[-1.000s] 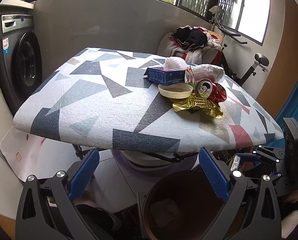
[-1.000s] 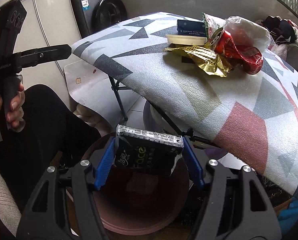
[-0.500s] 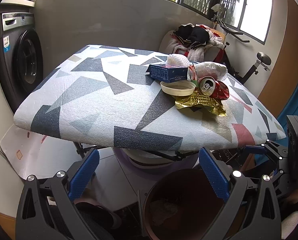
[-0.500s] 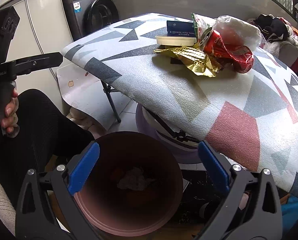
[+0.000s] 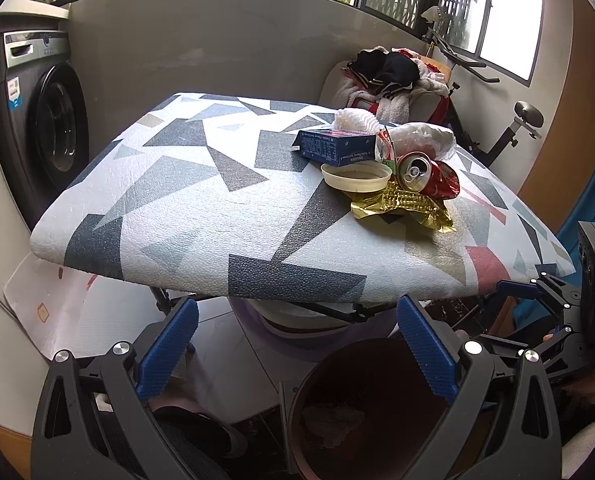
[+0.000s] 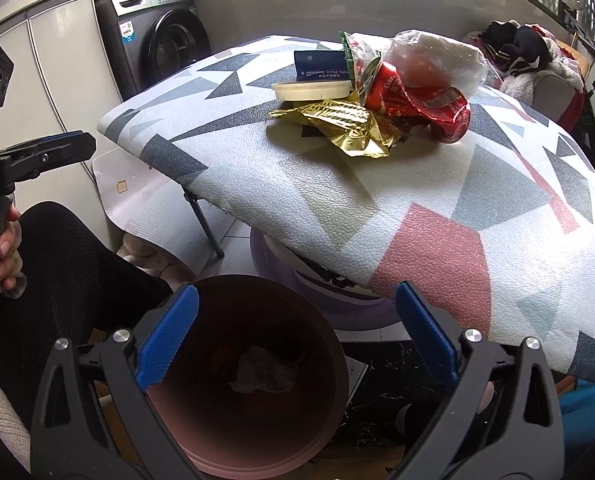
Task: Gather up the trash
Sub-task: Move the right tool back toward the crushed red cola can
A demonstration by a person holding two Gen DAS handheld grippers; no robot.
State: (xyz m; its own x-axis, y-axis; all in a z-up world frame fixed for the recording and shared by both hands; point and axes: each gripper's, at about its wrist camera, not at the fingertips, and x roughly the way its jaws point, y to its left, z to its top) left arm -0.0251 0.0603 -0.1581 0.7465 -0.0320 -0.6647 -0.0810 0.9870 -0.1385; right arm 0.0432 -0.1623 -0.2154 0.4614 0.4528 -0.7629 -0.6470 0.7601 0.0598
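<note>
Brown plastic bin [image 6: 257, 380] stands on the floor directly beneath the right gripper [image 6: 297, 340], whose jaws have just been opening and now gape wide with nothing between them. Crumpled paper [image 6: 265, 368] lies in the bin. Remaining trash sits farther off, up on the patterned table [image 6: 437, 220]: gold wrapper [image 6: 337, 124] nearest, crushed red can [image 6: 417, 104] behind it. Left gripper [image 5: 297, 352] is spread open, empty, farther away.

Crushed glossy metal can [image 6: 413, 102], shiny gold foil wrapper [image 6: 337, 124], perhaps plastic bin [image 6: 257, 360]
</note>
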